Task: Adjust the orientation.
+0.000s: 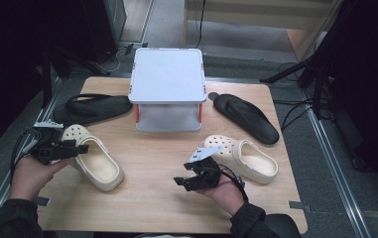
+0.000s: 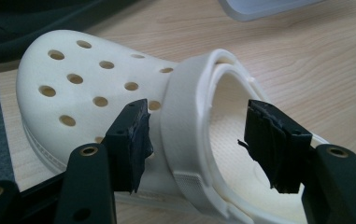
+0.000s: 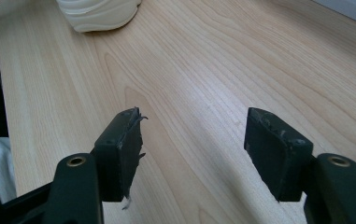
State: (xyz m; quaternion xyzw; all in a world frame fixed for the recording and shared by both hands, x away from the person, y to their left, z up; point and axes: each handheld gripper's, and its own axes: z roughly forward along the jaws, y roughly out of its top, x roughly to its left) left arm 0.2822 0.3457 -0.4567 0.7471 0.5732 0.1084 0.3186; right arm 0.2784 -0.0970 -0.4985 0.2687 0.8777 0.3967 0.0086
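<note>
Between open left tongs point(image 2: 196, 140), clog point(image 2: 119, 116) toe far-left.

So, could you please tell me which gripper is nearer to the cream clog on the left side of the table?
Left. The left gripper is open with its jaws astride the strap of the left cream clog. The right gripper is open over bare table, well apart from it.

A box point(image 1: 167, 89) stood at twelve o'clock, a sandal point(image 1: 93, 107) at ten, another point(image 1: 246, 117) at two; clogs lay at eight point(image 1: 93, 156) and four point(image 1: 243, 157) (well apart).
</note>
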